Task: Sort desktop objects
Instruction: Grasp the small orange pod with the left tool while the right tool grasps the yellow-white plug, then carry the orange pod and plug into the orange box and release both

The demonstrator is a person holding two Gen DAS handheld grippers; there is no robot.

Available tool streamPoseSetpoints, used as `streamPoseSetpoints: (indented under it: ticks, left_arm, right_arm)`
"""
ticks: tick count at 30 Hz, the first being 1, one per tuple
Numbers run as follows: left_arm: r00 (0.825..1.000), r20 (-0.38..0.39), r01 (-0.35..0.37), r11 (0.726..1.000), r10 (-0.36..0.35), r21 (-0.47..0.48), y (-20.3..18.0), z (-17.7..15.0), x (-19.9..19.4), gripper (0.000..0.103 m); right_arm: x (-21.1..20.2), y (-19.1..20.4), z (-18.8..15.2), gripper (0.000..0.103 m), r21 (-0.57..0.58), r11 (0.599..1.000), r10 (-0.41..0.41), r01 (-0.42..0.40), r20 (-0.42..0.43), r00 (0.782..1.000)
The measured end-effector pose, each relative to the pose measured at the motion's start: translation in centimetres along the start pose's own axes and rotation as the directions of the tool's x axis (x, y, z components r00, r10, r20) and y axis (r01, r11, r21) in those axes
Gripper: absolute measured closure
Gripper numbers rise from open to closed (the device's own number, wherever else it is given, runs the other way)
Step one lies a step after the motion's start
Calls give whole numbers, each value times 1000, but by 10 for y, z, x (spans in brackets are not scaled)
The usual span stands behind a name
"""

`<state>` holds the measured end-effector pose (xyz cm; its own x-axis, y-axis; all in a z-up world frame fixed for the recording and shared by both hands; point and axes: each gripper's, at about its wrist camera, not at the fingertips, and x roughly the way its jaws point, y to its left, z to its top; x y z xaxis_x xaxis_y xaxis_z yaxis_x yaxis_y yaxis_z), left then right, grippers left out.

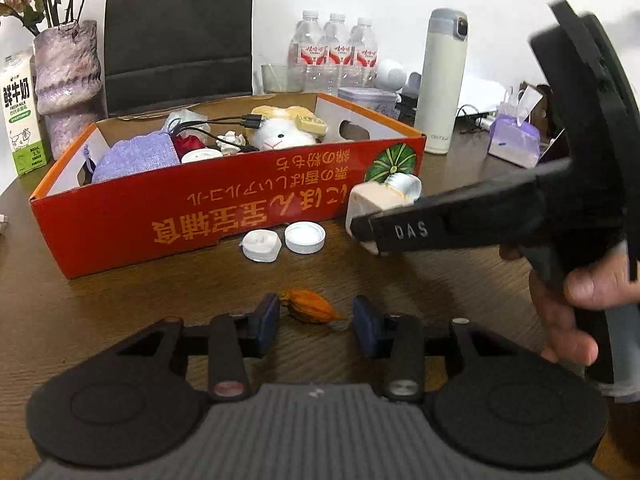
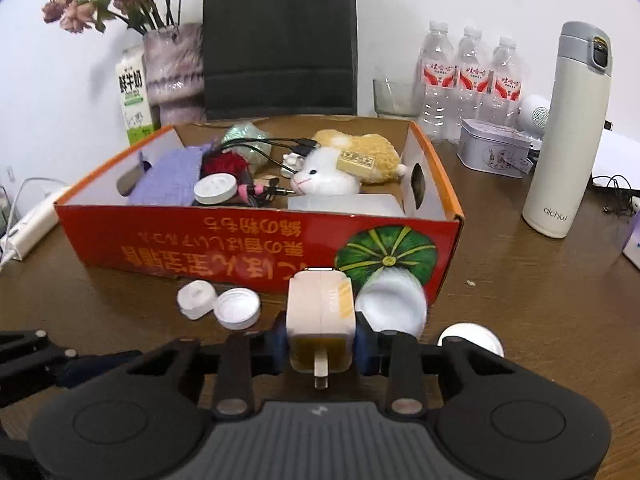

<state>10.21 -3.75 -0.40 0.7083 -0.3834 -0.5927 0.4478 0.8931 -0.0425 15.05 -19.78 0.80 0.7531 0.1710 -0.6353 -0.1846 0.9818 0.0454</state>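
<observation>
Gripping a pale charger block point(image 2: 320, 320), my right gripper point(image 2: 320, 346) has its blue pads point(image 2: 367, 350) pressed against both sides of it, the metal prong pointing back toward the camera. From the left wrist view the same gripper point(image 1: 362, 230) reaches in from the right with the block point(image 1: 370, 204) held above the wooden table point(image 1: 120, 312), just in front of the box's near right corner.

My left gripper point(image 1: 316, 322) sits low over the table with its jaws wide apart and nothing between the pads. A small orange dried pod point(image 1: 310, 306) lies on the table just beyond the gap, closer to the left pad, though I cannot tell whether it touches.

Just past that, two white bottle caps point(image 1: 305, 237) rest side by side on the table against the front wall of the red cardboard box point(image 1: 160, 216). A white round lid point(image 2: 392, 306) stands beside the held block on its right, near the box's pumpkin print, and another white disc point(image 2: 470, 336) peeks out behind my right finger.

The box front wall stands between the block and the inside. Within the box I see a purple cloth pouch point(image 2: 172, 180), a white jar lid point(image 2: 216, 189), black cables point(image 2: 272, 146), and a white and tan plush toy point(image 2: 344, 168).

Further back stand a milk carton point(image 2: 134, 96), a vase of dried flowers point(image 2: 174, 76), a black paper bag point(image 2: 280, 40), three water bottles point(image 2: 470, 76), a metal tin point(image 2: 494, 148) and a white thermos point(image 2: 568, 136).
</observation>
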Motion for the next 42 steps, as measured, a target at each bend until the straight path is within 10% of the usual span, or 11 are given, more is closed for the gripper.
streamPoseSetpoints:
  ticks: [18, 27, 34, 37, 42]
  left_arm:
    - [989, 125, -74, 997, 77, -29, -9, -33, -108, 62]
    - [978, 195, -67, 997, 73, -33, 6, 4, -141, 62]
    - [982, 152, -98, 988, 115, -116, 71, 122, -82, 61]
    - [998, 11, -55, 965, 60, -255, 111, 170, -14, 61]
    - [971, -127, -228, 940, 201, -254, 147, 206, 82, 61]
  right_arm:
    - [-118, 28, -67, 73, 23, 995, 94, -97, 92, 991]
    - [-163, 12, -44, 73, 50, 992, 102, -115, 204, 974]
    - [-122, -28, 56, 73, 88, 993, 56, -77, 215, 975]
    - [-63, -48, 113, 73, 135, 991, 4, -18, 103, 995]
    - [38, -57, 164, 72, 98, 989, -100, 110, -99, 990]
